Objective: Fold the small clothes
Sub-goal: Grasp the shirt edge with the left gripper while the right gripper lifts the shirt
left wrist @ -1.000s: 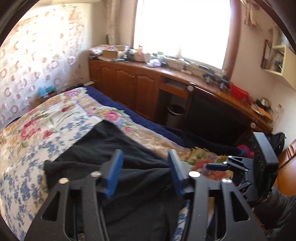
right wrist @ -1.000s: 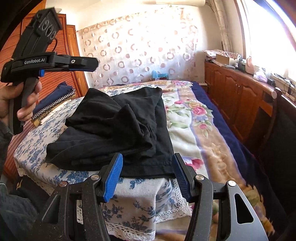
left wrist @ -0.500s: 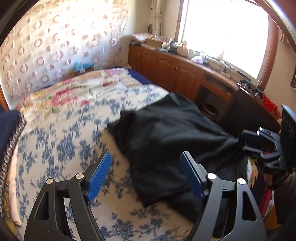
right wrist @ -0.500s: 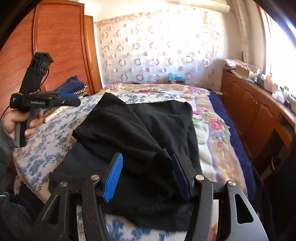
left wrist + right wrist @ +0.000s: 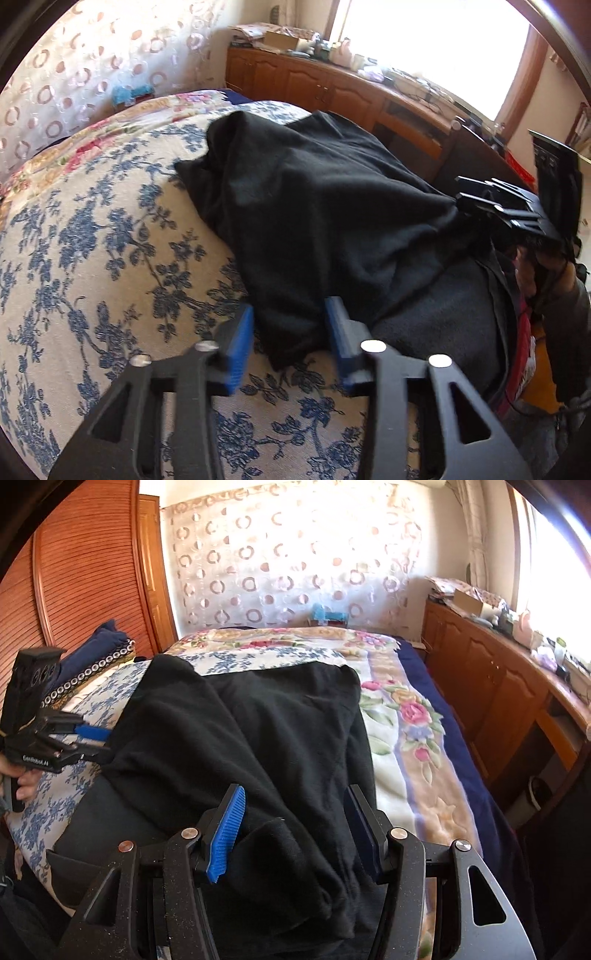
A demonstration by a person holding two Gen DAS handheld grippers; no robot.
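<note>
From the left wrist, the left gripper [image 5: 290, 338] points down at the bed [image 5: 74, 258]. Its jaws have just been closing, with a corner of the black garment [image 5: 314, 206] between them; whether they press it, I cannot tell.

From the right wrist, the right gripper [image 5: 295, 829] stands apart over the garment's crumpled near edge. A patterned curtain [image 5: 288, 561] hangs behind.

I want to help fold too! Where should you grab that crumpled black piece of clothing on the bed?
Probably by its near corners. The black garment lies bunched on the floral bedspread, and one loose corner already sits between the left gripper pads, whose jaws have just been closing. Come low from the bed's near edge, where the right gripper straddles another fold.
</note>
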